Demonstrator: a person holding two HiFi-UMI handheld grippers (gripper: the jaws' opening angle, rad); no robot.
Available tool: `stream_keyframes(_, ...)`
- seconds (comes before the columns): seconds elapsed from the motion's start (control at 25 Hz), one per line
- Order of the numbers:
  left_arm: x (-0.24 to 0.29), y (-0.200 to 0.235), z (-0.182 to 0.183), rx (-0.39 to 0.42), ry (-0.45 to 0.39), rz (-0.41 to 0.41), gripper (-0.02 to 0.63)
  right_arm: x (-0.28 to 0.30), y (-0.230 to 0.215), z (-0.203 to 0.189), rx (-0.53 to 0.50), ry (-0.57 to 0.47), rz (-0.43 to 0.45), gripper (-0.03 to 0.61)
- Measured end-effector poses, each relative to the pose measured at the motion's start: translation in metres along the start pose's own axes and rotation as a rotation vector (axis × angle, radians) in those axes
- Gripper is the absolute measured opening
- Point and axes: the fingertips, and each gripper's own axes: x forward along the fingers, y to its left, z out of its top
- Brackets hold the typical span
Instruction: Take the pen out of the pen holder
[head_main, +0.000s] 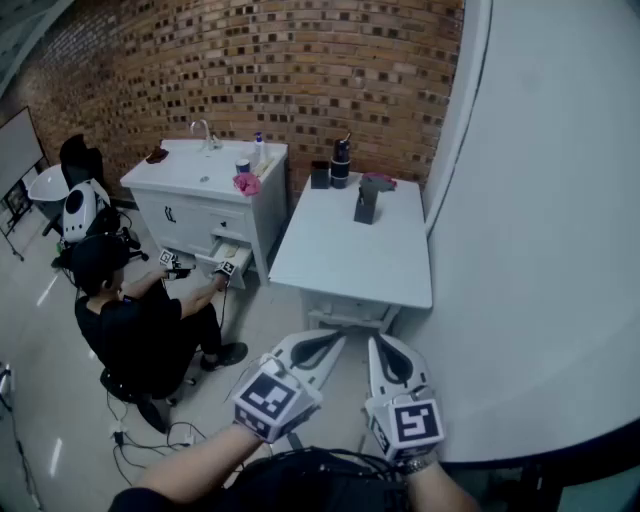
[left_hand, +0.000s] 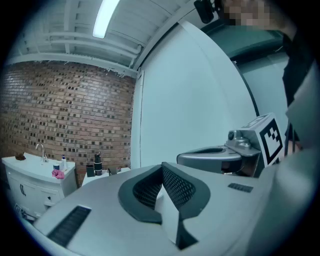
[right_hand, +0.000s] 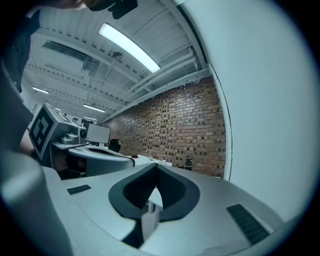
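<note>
Currently my left gripper (head_main: 330, 343) has its jaws brought together at the tips, with nothing between them. My right gripper (head_main: 386, 342) is in the same condition: jaws together, empty. Both are held close to my body, side by side, and point forward toward the white table (head_main: 340, 262), which stands well apart from them.

The dark pen holder (head_main: 366, 205) stands upright toward the far end of that table, near the brick wall (head_main: 300, 70). The pen itself is too small to make out separately from the holder at this range.

Handling judgement: a pen is light, stiff and smooth, so it is likely to slip or pivot under a weak pinch. Take hold on the exposed upper barrel, jaws square across it.

Orientation judgement: the long axis probably runs near vertical, following the holder, so withdrawal should follow that axis straight upward.
</note>
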Motion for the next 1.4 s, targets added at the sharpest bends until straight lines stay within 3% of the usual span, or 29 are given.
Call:
stream_keyframes(0.4, 0.003, 0.023, -0.003, 0.014, -0.007, -0.012, 0.003, 0.027, 0.001, -0.006, -0.005, -0.010, -0.008, 0.011)
stream_keyframes(1.08, -0.040, 0.129, 0.002, 0.011, -0.041, -0.127, 0.003, 0.121, 0.059, 0.027, -0.063, -0.018, -0.154, 0.011)
stream_keyframes(1.4, -0.052, 0.159, 0.002, 0.012, -0.050, -0.135, 0.003, 0.150, 0.074, 0.032, -0.081, -0.010, -0.176, 0.011)
